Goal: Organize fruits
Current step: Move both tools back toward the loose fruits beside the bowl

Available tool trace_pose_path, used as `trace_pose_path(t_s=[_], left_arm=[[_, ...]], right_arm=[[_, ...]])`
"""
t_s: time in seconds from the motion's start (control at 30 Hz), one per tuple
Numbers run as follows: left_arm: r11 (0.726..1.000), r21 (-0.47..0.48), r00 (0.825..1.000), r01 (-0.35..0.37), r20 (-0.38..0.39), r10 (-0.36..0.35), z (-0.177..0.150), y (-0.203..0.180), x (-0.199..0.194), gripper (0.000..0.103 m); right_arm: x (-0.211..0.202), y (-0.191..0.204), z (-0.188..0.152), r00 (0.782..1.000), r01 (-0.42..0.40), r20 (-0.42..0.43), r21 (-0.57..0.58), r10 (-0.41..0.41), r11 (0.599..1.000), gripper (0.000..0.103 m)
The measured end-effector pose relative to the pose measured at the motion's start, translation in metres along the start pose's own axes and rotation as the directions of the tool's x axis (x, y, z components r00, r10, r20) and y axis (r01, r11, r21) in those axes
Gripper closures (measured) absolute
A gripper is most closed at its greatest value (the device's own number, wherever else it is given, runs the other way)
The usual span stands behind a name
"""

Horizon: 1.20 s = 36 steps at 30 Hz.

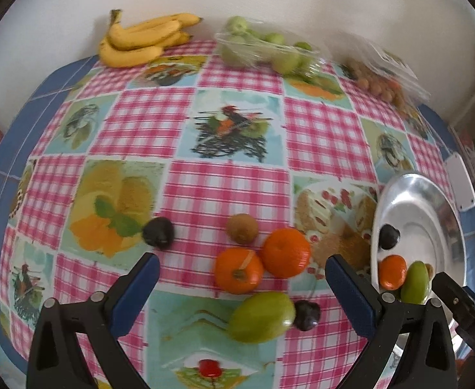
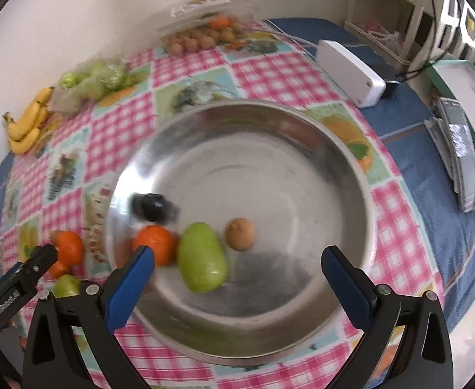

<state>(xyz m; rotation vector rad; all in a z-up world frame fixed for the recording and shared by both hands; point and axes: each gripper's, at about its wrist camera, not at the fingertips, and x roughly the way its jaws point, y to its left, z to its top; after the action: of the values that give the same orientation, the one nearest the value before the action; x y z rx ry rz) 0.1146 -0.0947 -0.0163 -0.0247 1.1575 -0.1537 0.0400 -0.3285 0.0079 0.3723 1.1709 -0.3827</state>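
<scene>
Over a table covered in a pink-checked cloth (image 1: 231,194), two hand-held grippers hang tilted steeply down above scattered fruit. Left gripper (image 1: 242,269): its blue-padded jaws stand wide apart with nothing between the pads; below and between them lie two oranges (image 1: 237,270) touching each other, a kiwi (image 1: 242,228) just behind them, a green mango (image 1: 261,317) nearer the camera and a dark plum (image 1: 307,315) touching the mango's right end. Another dark plum (image 1: 158,231) sits apart to the left, just beyond the left pad. Right gripper (image 2: 237,259): it too is spread to its widest and grips nothing, poised above a metal bowl (image 2: 302,149). Inside the bowl, toward its left side, lie a green mango (image 2: 202,257), an orange (image 2: 156,243) touching it, a dark plum (image 2: 153,207) behind the orange, blurred, and a kiwi (image 2: 240,234) just right of the mango. The left wrist view shows the same bowl at the right edge of the table, with the black tip of the right gripper beside it. Along the far edge by the wall rest a bunch of bananas (image 1: 140,40), a clear plastic pack of green fruit (image 1: 266,48) and a clear box of small brown fruit (image 2: 205,29). A white device (image 2: 351,71) lies on the blue cloth beyond the bowl.
</scene>
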Motion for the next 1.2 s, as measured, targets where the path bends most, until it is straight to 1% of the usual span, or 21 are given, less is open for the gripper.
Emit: trace_pose_path(t_s=[0.03,0.13,0.3,0.53,0.63,0.7,0.8,1.0,1.13,1.2], left_arm=[[1.000,-0.015,1.000,-0.002,0.001,0.002,0.001,0.006,-0.001,0.000],[0.998,-0.057,1.000,-0.010,0.006,0.010,0.002,0.022,-0.004,0.000],[0.994,-0.111,1.000,-0.016,0.005,0.017,0.000,0.046,-0.008,0.000],[0.985,-0.171,1.000,-0.021,0.013,0.024,-0.002,0.072,-0.016,0.000],[0.983,-0.183,1.000,-0.020,0.015,0.023,-0.004,0.078,-0.018,0.000],[0.983,-0.185,1.000,-0.019,0.008,0.021,-0.006,0.080,-0.017,0.000],[0.983,-0.185,1.000,-0.015,0.004,0.016,-0.008,0.081,-0.017,0.000],[0.979,-0.203,1.000,0.004,0.026,0.002,-0.006,0.085,-0.022,0.000],[0.977,-0.211,1.000,0.019,0.026,-0.014,-0.005,0.086,-0.019,0.000],[0.978,-0.207,1.000,0.027,0.018,-0.024,-0.004,0.085,-0.017,0.000]], right_arm=[[-0.002,0.005,0.000,1.000,-0.027,0.007,-0.009,0.027,1.000,0.001],[-0.005,0.022,-0.001,0.997,-0.071,0.012,-0.036,0.072,0.997,0.001],[-0.005,0.053,-0.006,0.990,-0.139,-0.003,-0.083,0.139,0.987,0.001],[-0.004,0.096,-0.018,0.983,-0.185,-0.045,-0.163,0.180,0.969,0.001],[-0.005,0.109,-0.025,0.984,-0.179,-0.055,-0.200,0.171,0.963,0.001],[-0.007,0.115,-0.028,0.984,-0.177,-0.054,-0.215,0.169,0.960,0.001],[-0.008,0.120,-0.029,0.980,-0.196,-0.060,-0.227,0.188,0.954,0.001],[-0.008,0.126,-0.035,0.977,-0.211,-0.075,-0.247,0.199,0.946,0.001],[-0.005,0.129,-0.039,0.966,-0.256,-0.107,-0.235,0.237,0.938,0.001],[-0.005,0.129,-0.042,0.966,-0.253,-0.109,-0.241,0.233,0.937,0.001]])
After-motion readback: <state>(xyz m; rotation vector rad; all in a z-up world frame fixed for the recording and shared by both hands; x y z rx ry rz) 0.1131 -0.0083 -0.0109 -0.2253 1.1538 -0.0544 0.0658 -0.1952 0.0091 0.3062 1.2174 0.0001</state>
